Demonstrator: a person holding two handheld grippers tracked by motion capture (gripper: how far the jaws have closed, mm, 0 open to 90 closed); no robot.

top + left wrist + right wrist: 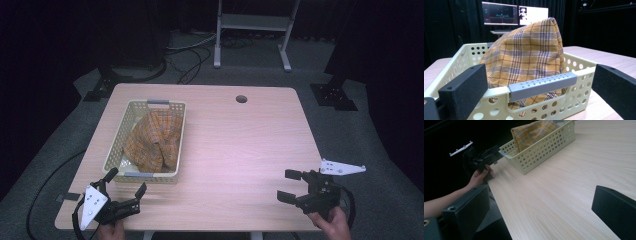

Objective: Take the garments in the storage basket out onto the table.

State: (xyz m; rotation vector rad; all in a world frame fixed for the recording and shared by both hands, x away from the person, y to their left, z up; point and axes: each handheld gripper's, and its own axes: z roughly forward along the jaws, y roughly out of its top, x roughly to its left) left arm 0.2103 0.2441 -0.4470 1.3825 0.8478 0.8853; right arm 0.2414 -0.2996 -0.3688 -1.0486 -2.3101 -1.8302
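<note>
**A:** A pale wooden table [235, 145] stands in a dark, curtained room; a white metal stand [252, 30] rises on the grey floor at 12 o'clock, and two lit monitors [514, 15] glow behind the table in the left gripper view. What sits on the tabletop?

**B:** A cream perforated basket [116, 150] lies toward 9 o'clock of the table's middle, with grey grips on its short ends. An orange plaid cloth [152, 140] is heaped inside it, rising above the rim. A round cable hole [241, 99] marks the far edge at 12 o'clock.

**A:** And the left gripper [125, 182]?

**B:** At 7 o'clock, just beside the basket's near end. Its jaws are spread wide and hold nothing; in the left gripper view they flank the near grey handle [542, 84], apart from it on both sides.

**A:** The right gripper [290, 186]?

**B:** At 5 o'clock, near the table's front edge and well apart from the basket, over bare wood. Its jaws also stand wide and empty. The right gripper view looks across the table to the basket, with the person's left hand [479, 177] gripping the other tool.
</note>
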